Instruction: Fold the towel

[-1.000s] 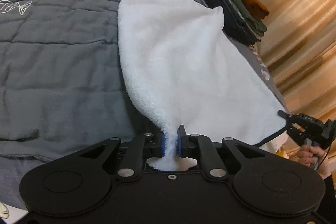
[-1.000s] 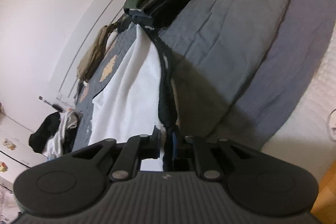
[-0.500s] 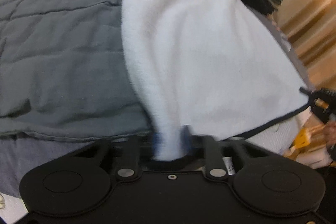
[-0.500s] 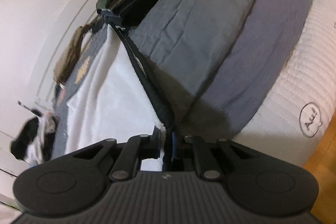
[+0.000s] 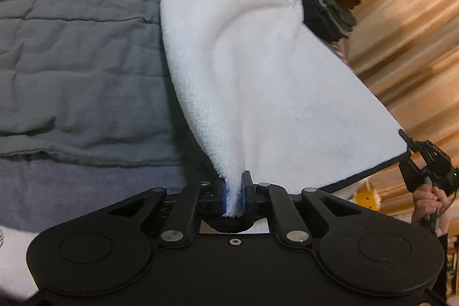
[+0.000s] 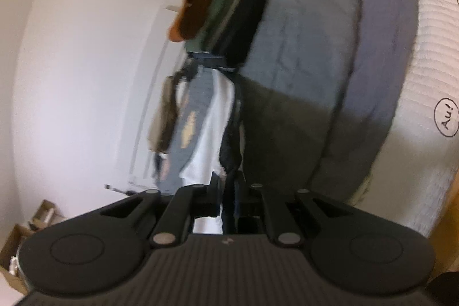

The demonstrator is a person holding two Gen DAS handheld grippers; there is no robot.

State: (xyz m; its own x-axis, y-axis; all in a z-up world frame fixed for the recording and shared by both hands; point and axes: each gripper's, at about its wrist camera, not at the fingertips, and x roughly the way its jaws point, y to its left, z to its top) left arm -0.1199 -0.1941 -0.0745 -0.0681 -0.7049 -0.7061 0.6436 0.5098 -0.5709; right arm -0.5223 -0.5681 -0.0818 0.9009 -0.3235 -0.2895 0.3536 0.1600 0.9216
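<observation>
White towel stretched between both tongs above the bed.
The left tongs [image 5: 232,192] clamp one corner of the towel [image 5: 258,70]; the right tongs [image 6: 228,191], blurred, seem clenched on its dark-trimmed edge, over the grey quilt [image 5: 71,53].

A: State of the left gripper [image 5: 232,192]?
B: Jaws clamped on a towel [image 5: 258,70] corner, pointing steeply down.
A: And the right gripper [image 6: 228,185]?
B: Clamped on the adjacent corner; a hand [image 5: 429,198] grips its handle.
</observation>
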